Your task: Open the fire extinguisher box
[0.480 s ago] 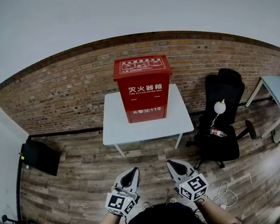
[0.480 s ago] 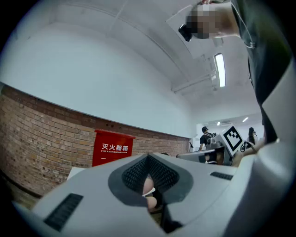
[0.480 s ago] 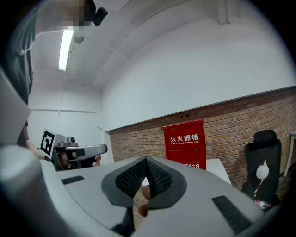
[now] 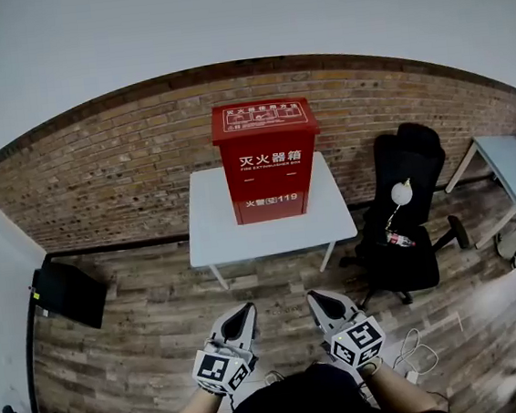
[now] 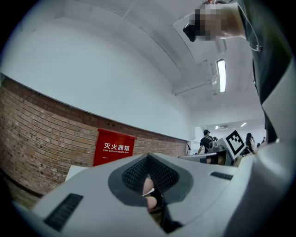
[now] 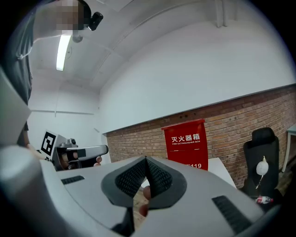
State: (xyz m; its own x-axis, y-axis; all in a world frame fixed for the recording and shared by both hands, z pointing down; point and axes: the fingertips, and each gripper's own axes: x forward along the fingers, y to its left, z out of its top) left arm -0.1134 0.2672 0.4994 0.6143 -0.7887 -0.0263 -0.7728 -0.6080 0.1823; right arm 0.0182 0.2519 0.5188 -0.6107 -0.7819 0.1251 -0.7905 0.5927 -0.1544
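Observation:
A red fire extinguisher box (image 4: 268, 160) with white Chinese lettering stands upright on a white table (image 4: 215, 233) against the brick wall, its lid down. It also shows in the left gripper view, where the box (image 5: 114, 148) is far off, and in the right gripper view as a distant box (image 6: 186, 144). My left gripper (image 4: 241, 314) and right gripper (image 4: 318, 298) hang low near my body, well short of the table. Both are shut with nothing between the jaws.
A black office chair (image 4: 404, 222) with a white lamp and a bottle on it stands right of the table. A dark flat case (image 4: 65, 293) lies on the wood floor at left. A light desk (image 4: 510, 165) sits at far right. A cable (image 4: 418, 351) lies near my feet.
The view has shifted slightly; the box and table sit a touch higher and to the right. Both grippers stay shut in about the same place.

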